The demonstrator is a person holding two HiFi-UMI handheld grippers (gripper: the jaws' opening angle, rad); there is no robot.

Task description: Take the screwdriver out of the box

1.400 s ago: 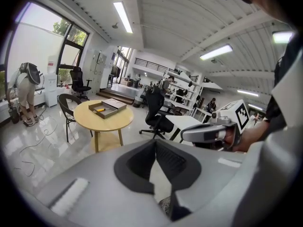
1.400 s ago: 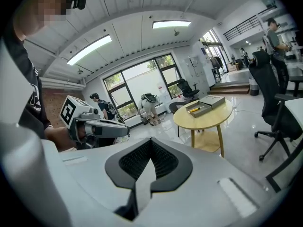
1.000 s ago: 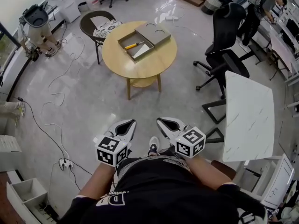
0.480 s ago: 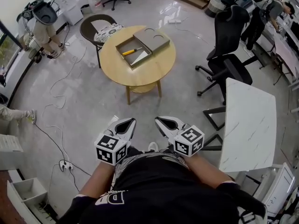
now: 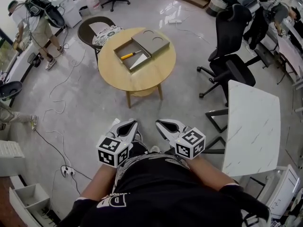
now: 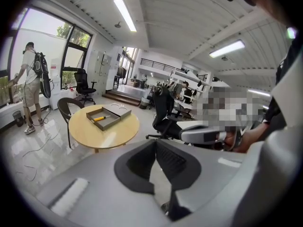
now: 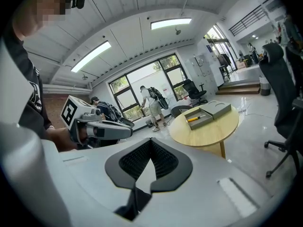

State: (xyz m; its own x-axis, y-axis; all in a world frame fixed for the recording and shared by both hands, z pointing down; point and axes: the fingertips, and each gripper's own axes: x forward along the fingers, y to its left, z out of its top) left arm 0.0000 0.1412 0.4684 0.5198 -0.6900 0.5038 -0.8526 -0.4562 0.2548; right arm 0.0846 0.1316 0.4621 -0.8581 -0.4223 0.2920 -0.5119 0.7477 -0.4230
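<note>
Holding left gripper and right gripper pinched together, empty, near body; facing screwdriver well ahead in box, lying crosswise, slightly leftward; probably favours left.

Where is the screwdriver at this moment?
In the head view, the yellow-handled screwdriver lies inside the open box on the round wooden table, just left of the lid.
</note>
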